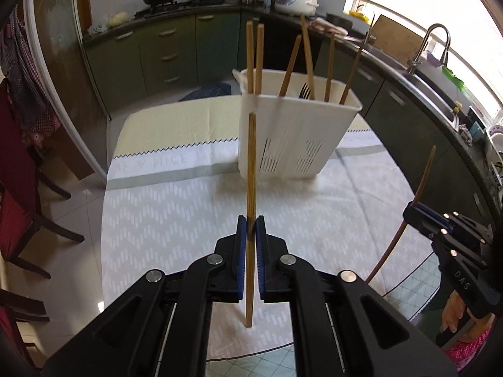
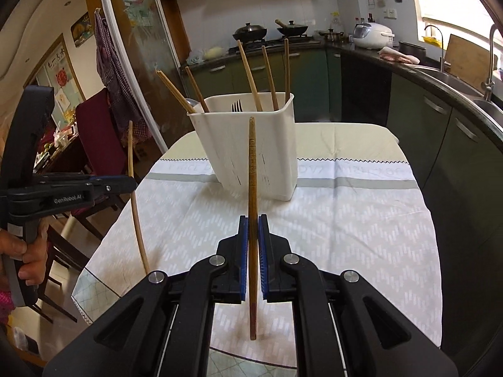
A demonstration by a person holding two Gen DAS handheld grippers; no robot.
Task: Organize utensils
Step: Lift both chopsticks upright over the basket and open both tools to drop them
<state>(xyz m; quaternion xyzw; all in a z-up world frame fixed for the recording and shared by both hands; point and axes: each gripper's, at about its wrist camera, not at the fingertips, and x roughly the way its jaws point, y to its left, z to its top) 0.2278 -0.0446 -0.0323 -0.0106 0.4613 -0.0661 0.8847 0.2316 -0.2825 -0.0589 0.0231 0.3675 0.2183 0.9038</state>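
Note:
My left gripper is shut on a pale wooden chopstick, which stands nearly upright above the table. The right gripper is shut on a darker chopstick, also held upright. Each gripper shows in the other's view: the right gripper with its dark chopstick, and the left gripper with its pale chopstick. Ahead of both, a white slotted utensil holder stands on the table. It holds several chopsticks and a fork.
A patterned white and grey tablecloth covers the table. Dark red chairs stand at its left side. Green cabinets, a stove with pans and a sink lie beyond. A person's hand grips the left handle.

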